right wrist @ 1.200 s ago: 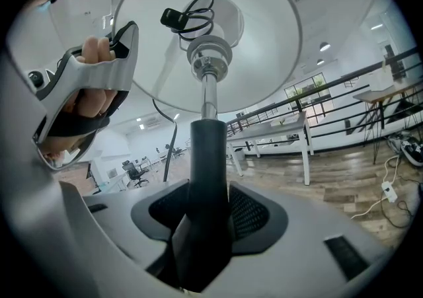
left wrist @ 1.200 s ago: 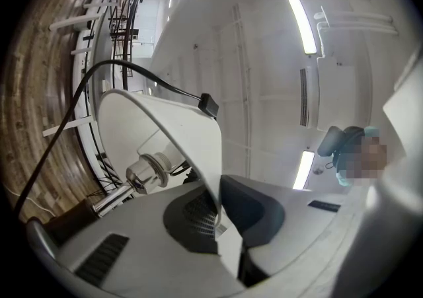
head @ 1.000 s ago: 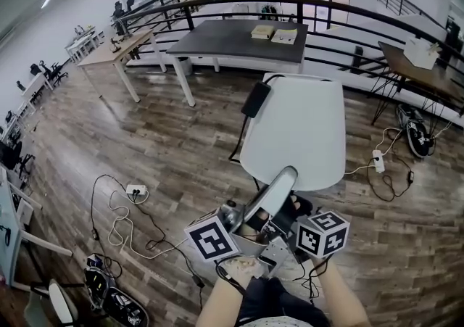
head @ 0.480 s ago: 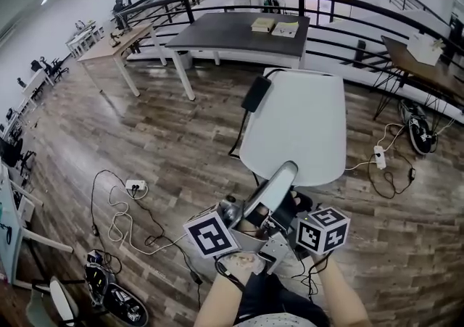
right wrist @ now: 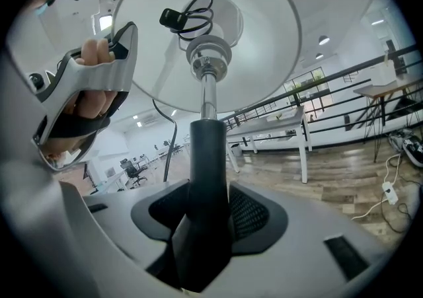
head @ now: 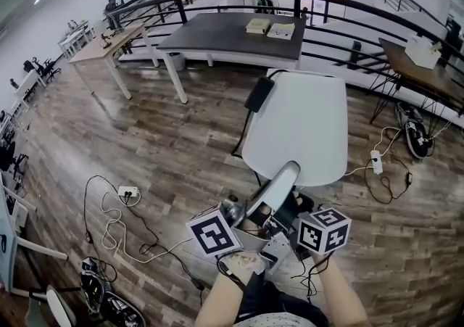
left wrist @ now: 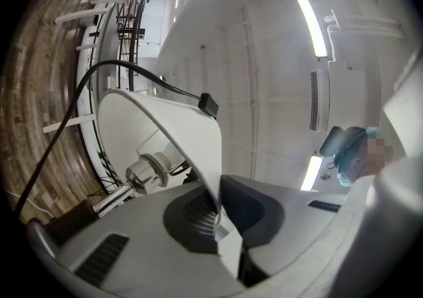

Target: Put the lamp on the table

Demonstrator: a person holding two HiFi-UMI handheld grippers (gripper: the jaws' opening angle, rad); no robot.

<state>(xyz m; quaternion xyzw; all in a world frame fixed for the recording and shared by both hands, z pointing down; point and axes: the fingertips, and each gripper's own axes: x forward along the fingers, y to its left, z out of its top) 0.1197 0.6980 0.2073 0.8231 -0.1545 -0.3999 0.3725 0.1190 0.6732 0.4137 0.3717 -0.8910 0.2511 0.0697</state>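
In the head view a lamp with a wide white shade is carried above the wooden floor, its black cord and plug block hanging at its left. My left gripper is shut on the near rim of the shade, which runs between its pads; the bulb socket shows inside. My right gripper is shut on the lamp's dark stem, just under the shade. The dark-topped table stands ahead, past the lamp.
Two books lie on the dark table's far end. A black railing runs behind it. A wooden table stands at the left, another at the right. Cables and power strips lie on the floor.
Both grippers and the lamp have moved forward towards the dark table, which now sits a little nearer in view. Both grips are the same.
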